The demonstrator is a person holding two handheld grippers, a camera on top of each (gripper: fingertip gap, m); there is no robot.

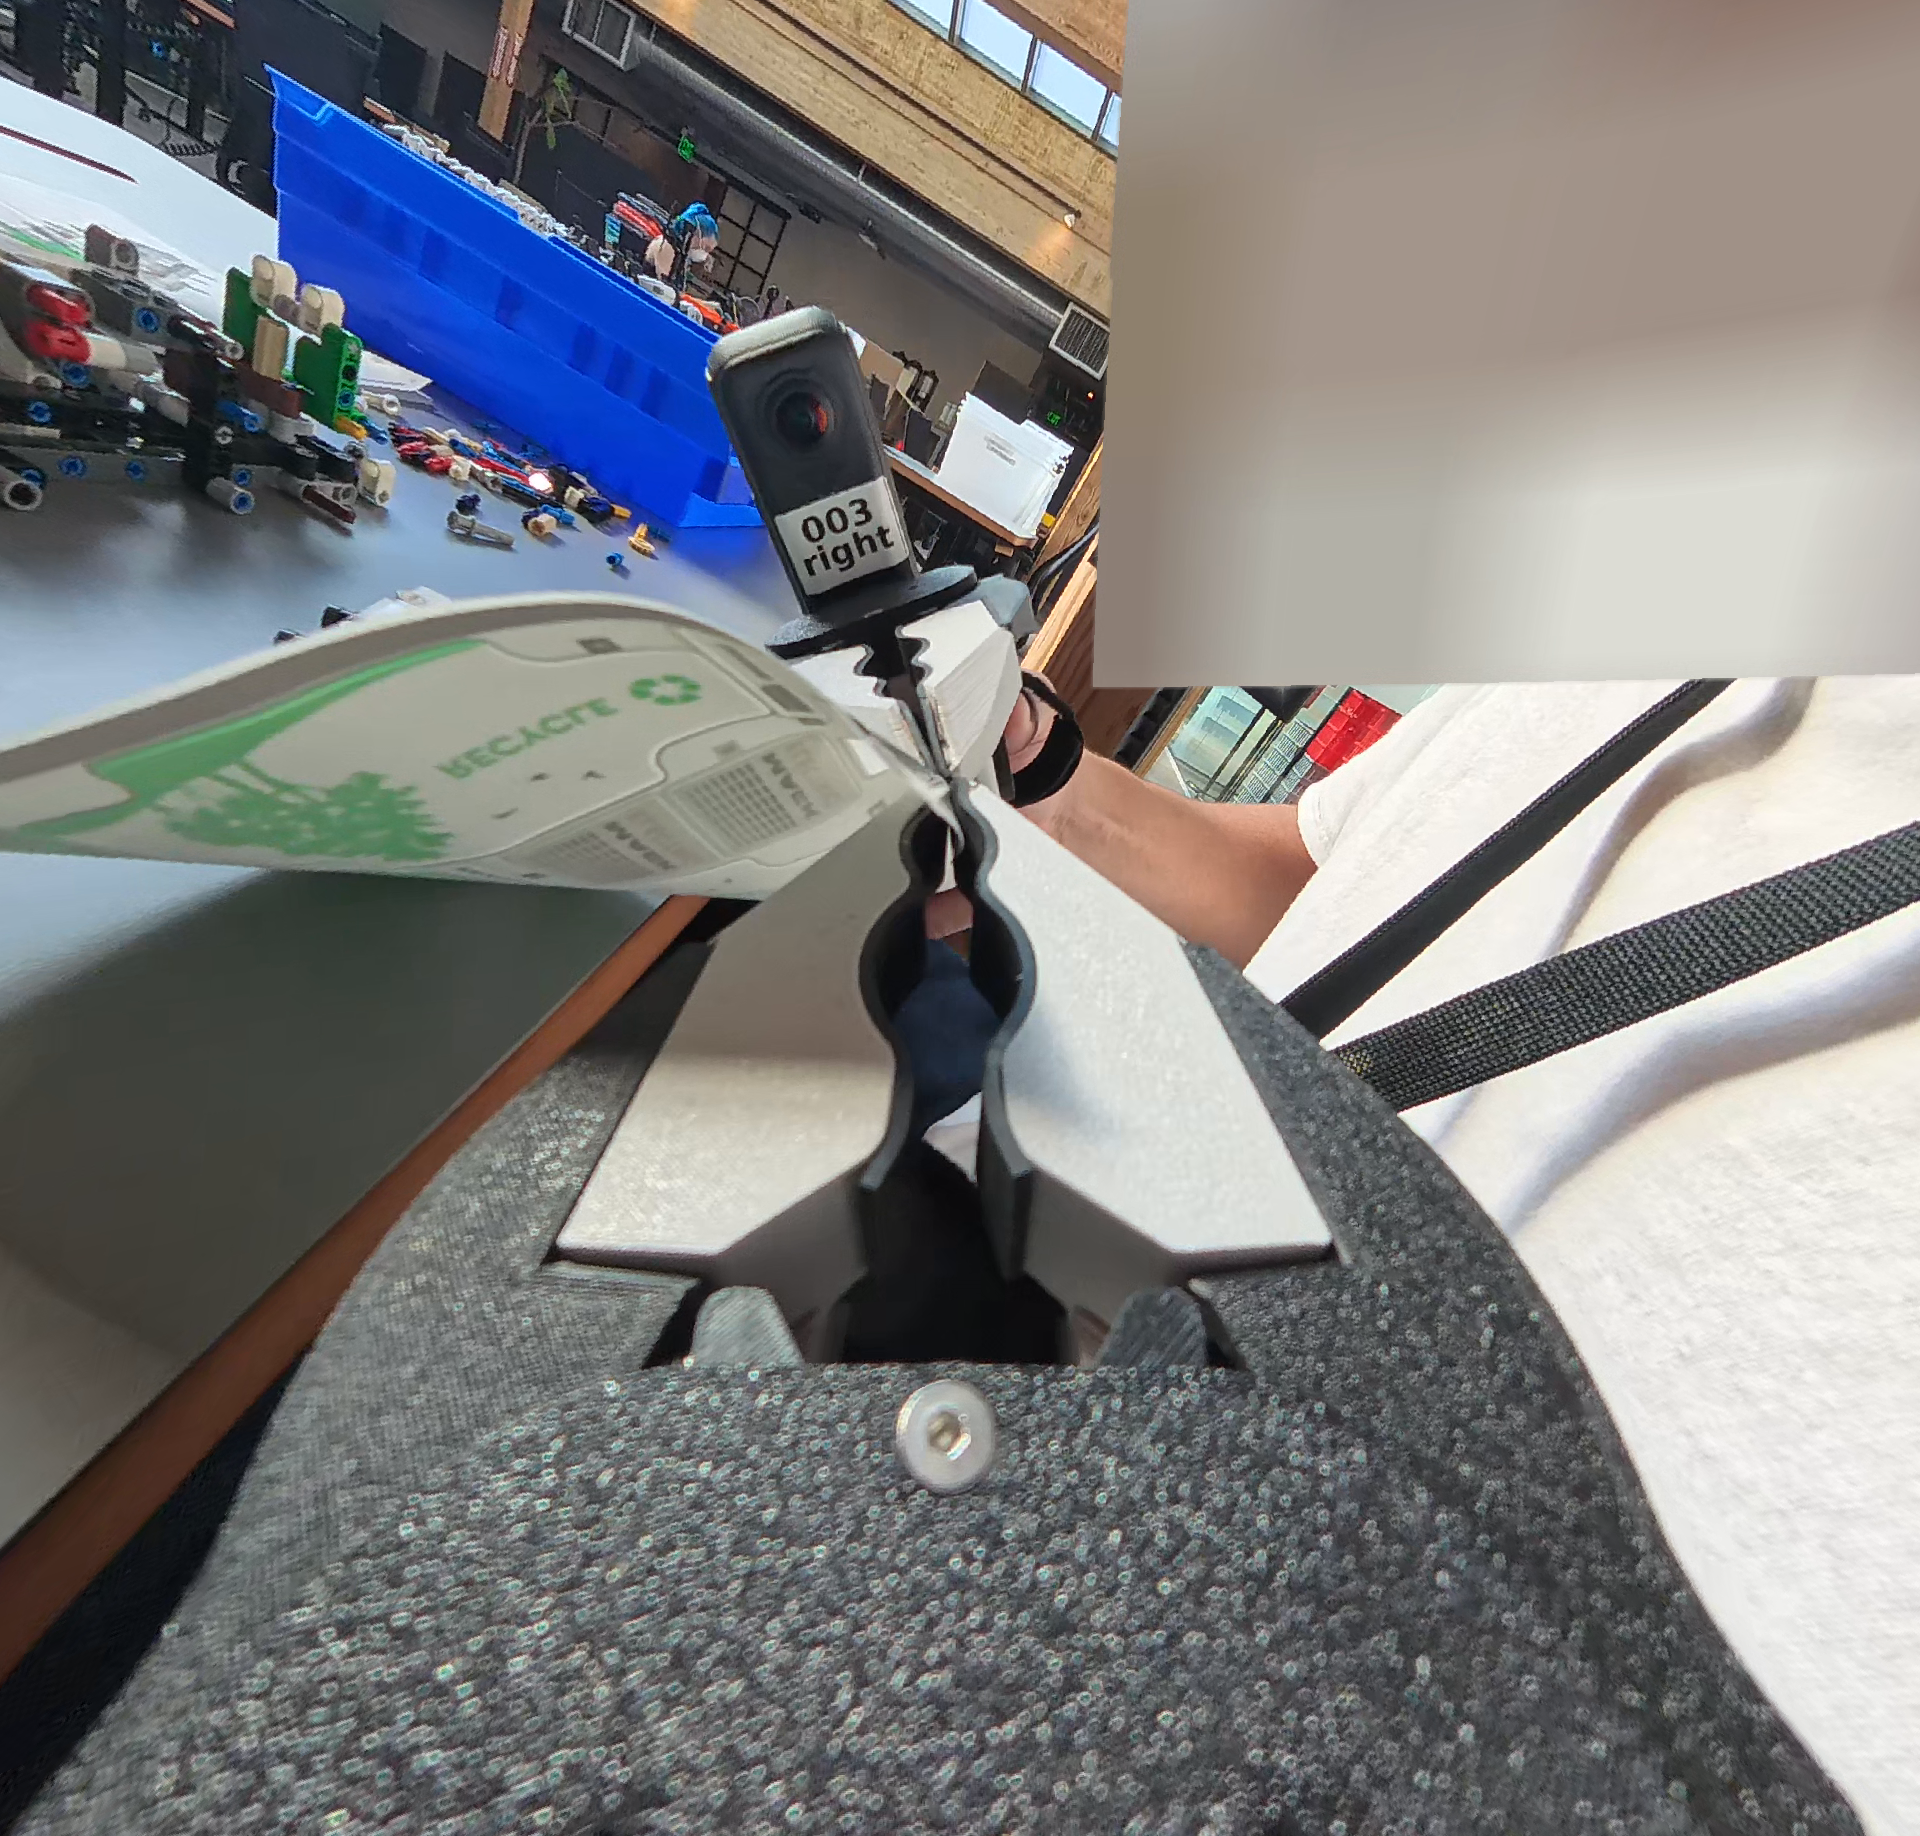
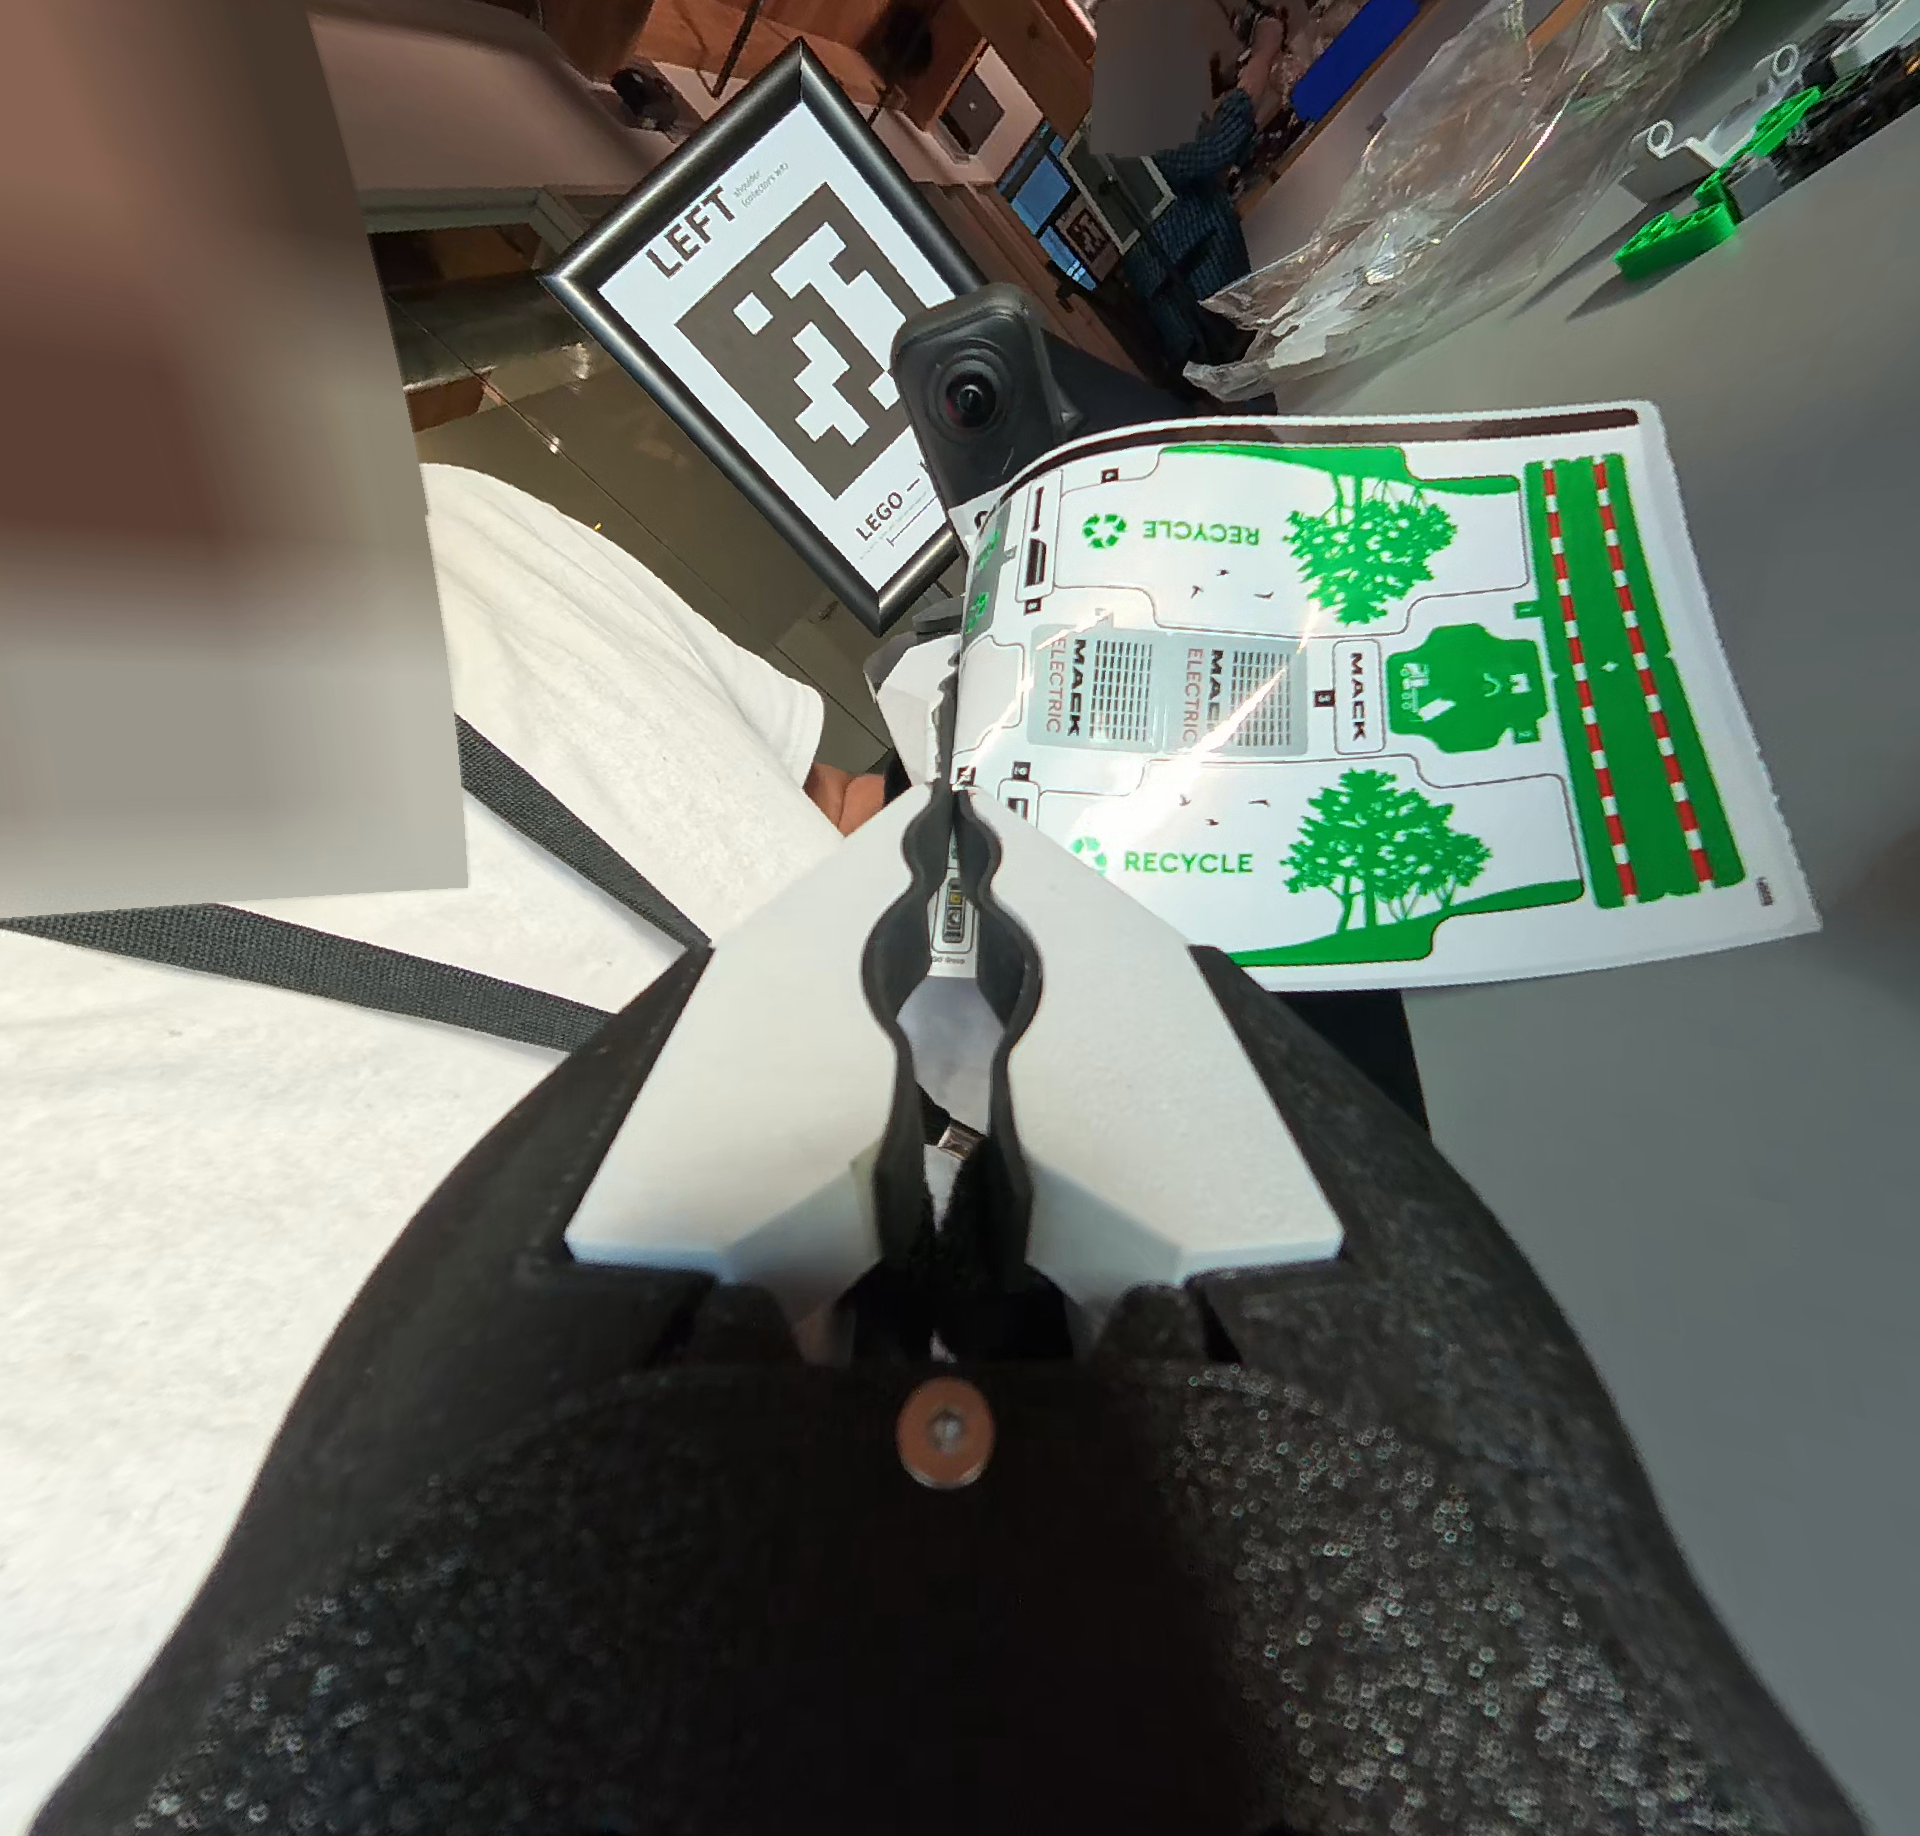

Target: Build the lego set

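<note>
A white sticker sheet with green tree prints (image 2: 1351, 695) hangs in the air above the grey table (image 2: 1662, 1163). My right gripper (image 2: 951, 799) is shut on the sheet's near edge, and the sheet runs back between its jaws. My left gripper (image 1: 954, 820) is shut on the same edge, tip to tip with the right gripper (image 1: 920, 721). In the left wrist view the sheet (image 1: 416, 737) bows away to the left, back side showing. The left gripper (image 2: 935, 706) shows just beyond the sheet's edge in the right wrist view.
A partly built brick model (image 1: 156, 384), loose small pieces (image 1: 520, 498) and a blue bin (image 1: 499, 300) sit on the table. Its wooden edge (image 1: 416, 1163) is near. A framed marker sign (image 2: 769, 332), a clear plastic bag (image 2: 1455, 176) and green bricks (image 2: 1714, 207) lie around. A person in a white shirt (image 1: 1662, 1163) is close. Left and right tips are no more than a few centimetres apart.
</note>
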